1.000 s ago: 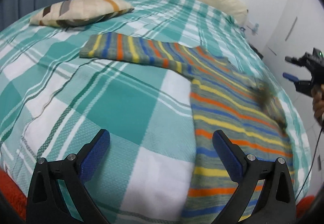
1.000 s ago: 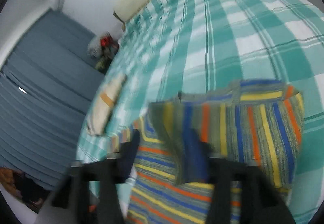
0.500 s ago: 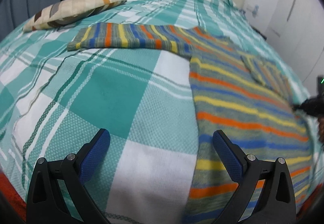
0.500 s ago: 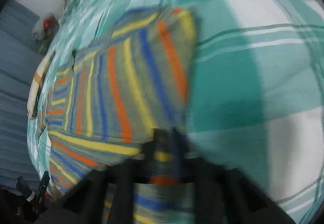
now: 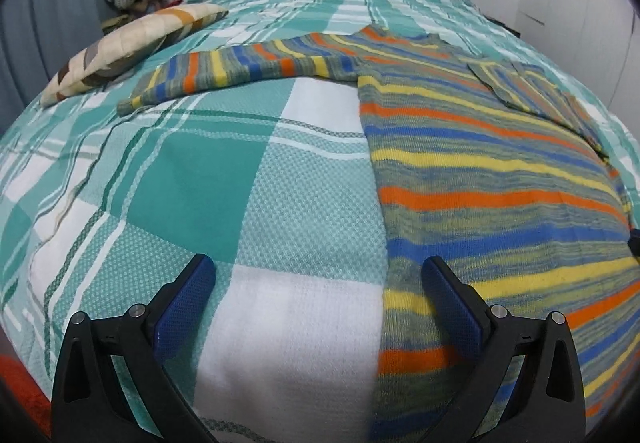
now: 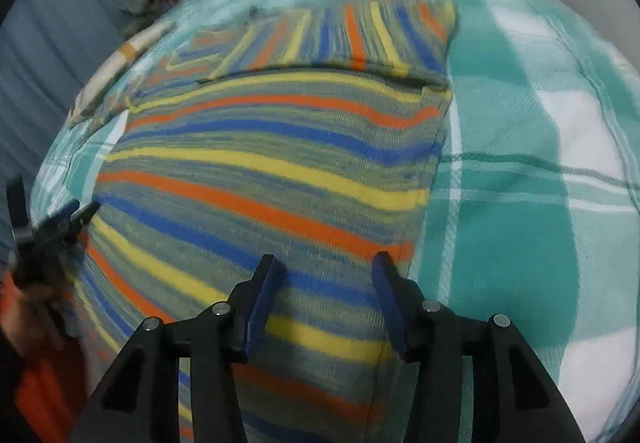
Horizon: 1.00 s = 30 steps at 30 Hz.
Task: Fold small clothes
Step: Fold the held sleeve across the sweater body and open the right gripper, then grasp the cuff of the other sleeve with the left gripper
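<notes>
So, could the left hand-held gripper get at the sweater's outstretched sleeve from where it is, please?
Probably yes: the left hand-held gripper is open, and only bare bedspread lies between it and the sleeve. The pillow sits beside the cuff, not on it.

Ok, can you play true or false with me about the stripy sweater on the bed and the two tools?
1. The stripy sweater lies on a checked bedspread. True.
2. Both sleeves are folded in. False: the left sleeve stretches out flat; only the right sleeve lies folded over the body.
3. The left tool pinches the sweater. False: it is open, holding nothing.
4. The right tool is open. True.
5. A pillow lies beyond the outstretched sleeve. True.
</notes>
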### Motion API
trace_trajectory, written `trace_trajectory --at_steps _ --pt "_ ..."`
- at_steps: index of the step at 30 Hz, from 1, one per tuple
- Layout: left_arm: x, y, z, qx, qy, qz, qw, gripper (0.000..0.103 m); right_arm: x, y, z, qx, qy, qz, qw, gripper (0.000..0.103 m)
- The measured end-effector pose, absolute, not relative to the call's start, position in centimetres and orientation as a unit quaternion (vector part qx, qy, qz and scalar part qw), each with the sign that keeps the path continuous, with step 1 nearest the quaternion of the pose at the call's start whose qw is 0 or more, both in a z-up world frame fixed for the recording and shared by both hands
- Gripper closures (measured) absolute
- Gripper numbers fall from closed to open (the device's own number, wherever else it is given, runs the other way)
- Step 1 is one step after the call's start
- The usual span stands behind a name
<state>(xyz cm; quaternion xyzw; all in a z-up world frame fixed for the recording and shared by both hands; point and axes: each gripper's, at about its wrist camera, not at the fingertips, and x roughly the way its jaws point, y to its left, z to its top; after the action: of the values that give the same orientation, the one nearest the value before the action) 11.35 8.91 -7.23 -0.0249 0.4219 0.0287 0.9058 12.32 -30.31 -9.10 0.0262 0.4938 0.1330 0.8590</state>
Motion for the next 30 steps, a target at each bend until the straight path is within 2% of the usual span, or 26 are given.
trace_trajectory --at_steps 3,5,7,11,15,18,21,25,27,29,30 --pt "11.1 9.3 -7.1 -0.030 0.429 0.017 0.903 0.000 10.8 -29.6 -7.3 0.021 0.472 0.096 0.876 0.053" --pt "11.0 9.4 -6.9 -0.030 0.434 0.012 0.900 0.000 9.6 -29.4 -5.7 0.040 0.434 0.095 0.895 0.038" --pt "10.8 9.8 -6.5 -0.039 0.442 0.011 0.896 0.001 8.7 -28.8 -5.1 0.038 0.414 0.093 0.905 0.027" --pt "11.6 13.1 -4.1 -0.149 0.432 -0.012 0.889 0.001 9.3 -27.6 -9.2 0.015 0.485 0.085 0.870 0.026" --pt "15.2 22.3 -2.1 -0.332 0.380 0.026 0.863 0.001 9.0 -26.4 -9.5 -0.009 0.473 0.082 0.877 0.022" --pt "18.1 28.6 -4.6 -0.457 0.381 0.042 0.803 0.004 9.3 -26.2 -9.8 -0.005 0.471 0.081 0.878 0.020" --pt "20.1 31.4 -7.1 -0.500 0.390 0.055 0.771 0.016 8.9 -26.5 -9.7 -0.004 0.471 0.078 0.879 0.018" --pt "21.8 32.3 -7.6 -0.511 0.355 0.056 0.781 0.021 8.5 -26.7 -9.6 -0.008 0.466 0.075 0.882 0.017" --pt "22.7 32.5 -7.8 -0.506 0.346 0.060 0.787 0.038 8.3 -26.8 -9.6 -0.009 0.465 0.076 0.882 0.017" --pt "23.6 32.7 -8.0 -0.496 0.357 0.063 0.789 0.101 8.3 -26.8 -9.6 -0.010 0.465 0.076 0.882 0.016" --pt "24.0 33.0 -7.8 -0.484 0.369 0.065 0.791 0.097 8.3 -26.8 -9.6 -0.010 0.465 0.077 0.882 0.016"
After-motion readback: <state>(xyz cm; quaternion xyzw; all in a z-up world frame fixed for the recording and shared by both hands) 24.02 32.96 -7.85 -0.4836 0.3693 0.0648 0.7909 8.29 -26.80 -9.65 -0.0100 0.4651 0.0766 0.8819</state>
